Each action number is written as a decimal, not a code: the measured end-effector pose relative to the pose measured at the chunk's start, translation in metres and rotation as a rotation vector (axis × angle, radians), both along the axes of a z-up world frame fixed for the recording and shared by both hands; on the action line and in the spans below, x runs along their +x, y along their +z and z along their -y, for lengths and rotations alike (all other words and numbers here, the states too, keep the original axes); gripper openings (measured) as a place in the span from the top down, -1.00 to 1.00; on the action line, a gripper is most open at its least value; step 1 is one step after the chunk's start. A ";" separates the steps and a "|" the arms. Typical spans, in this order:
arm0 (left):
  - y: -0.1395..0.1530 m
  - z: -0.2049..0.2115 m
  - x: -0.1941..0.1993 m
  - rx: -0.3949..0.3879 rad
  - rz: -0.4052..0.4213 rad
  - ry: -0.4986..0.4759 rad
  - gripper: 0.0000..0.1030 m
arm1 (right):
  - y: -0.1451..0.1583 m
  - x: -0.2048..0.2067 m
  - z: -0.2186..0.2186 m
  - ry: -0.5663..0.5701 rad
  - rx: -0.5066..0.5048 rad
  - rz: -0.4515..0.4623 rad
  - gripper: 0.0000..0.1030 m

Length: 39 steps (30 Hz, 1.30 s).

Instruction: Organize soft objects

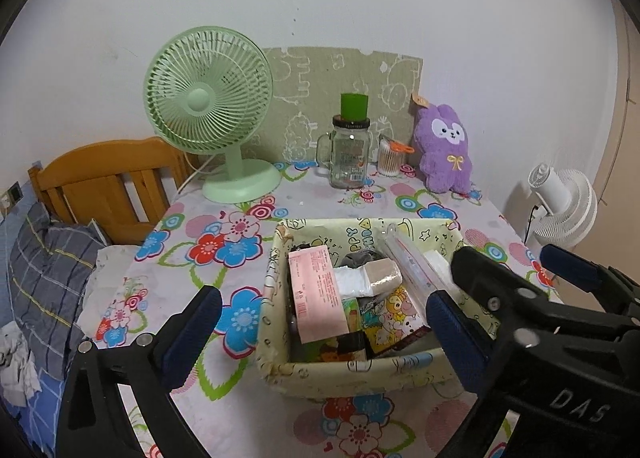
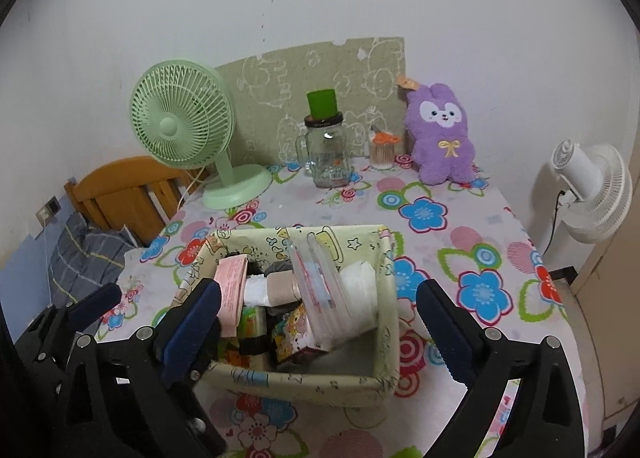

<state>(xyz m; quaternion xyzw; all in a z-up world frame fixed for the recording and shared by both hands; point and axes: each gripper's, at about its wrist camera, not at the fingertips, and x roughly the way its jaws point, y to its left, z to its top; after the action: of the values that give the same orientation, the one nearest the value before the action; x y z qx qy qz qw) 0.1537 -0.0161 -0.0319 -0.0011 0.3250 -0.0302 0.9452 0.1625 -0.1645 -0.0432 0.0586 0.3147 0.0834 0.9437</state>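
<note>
Both grippers, left (image 1: 320, 322) and right (image 2: 316, 318), jaws wide, empty, over near fabric bin (image 2: 384, 338). Purple plush (image 2: 440, 138) far right on tabletop (image 2: 460, 242).

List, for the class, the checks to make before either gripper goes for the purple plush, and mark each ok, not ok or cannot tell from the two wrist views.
1. Left gripper open and holding nothing: ok.
2. Right gripper open and holding nothing: ok.
3. Plush in view, upright at the table's far right corner: ok.
4. Way to the plush free: not ok; the bin lies between both grippers and it.
5. Plush apart from the swab cup to its left: cannot tell; they stand close.
6. Room in the bin for the plush: not ok; packets and boxes fill most of it.
</note>
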 end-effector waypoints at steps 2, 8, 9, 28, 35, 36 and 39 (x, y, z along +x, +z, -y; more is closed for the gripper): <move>0.005 -0.002 -0.007 -0.003 0.014 0.005 -0.99 | 0.005 -0.009 0.003 -0.007 -0.004 0.016 -0.94; 0.018 -0.008 -0.029 -0.008 0.056 0.015 -0.99 | 0.020 -0.036 0.012 -0.030 -0.008 0.065 -0.94; 0.020 -0.008 -0.033 -0.008 0.063 0.016 -0.99 | 0.022 -0.040 0.013 -0.033 -0.008 0.071 -0.94; 0.061 -0.024 -0.113 0.005 0.199 0.038 -0.99 | 0.062 -0.134 0.044 -0.142 -0.061 0.235 -0.95; 0.065 -0.026 -0.135 -0.002 0.228 0.035 -0.99 | 0.066 -0.161 0.047 -0.166 -0.068 0.268 -0.99; 0.066 -0.026 -0.137 -0.003 0.232 0.035 -0.99 | 0.065 -0.163 0.047 -0.167 -0.067 0.267 -0.99; 0.066 -0.028 -0.142 -0.012 0.241 0.039 -0.99 | 0.065 -0.168 0.048 -0.163 -0.066 0.269 -0.99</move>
<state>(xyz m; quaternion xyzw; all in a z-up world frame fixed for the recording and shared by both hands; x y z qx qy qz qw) 0.0120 0.0117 0.0339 -0.0095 0.2088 -0.0137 0.9778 -0.0053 -0.2126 0.0220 0.0415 0.1822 0.0031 0.9824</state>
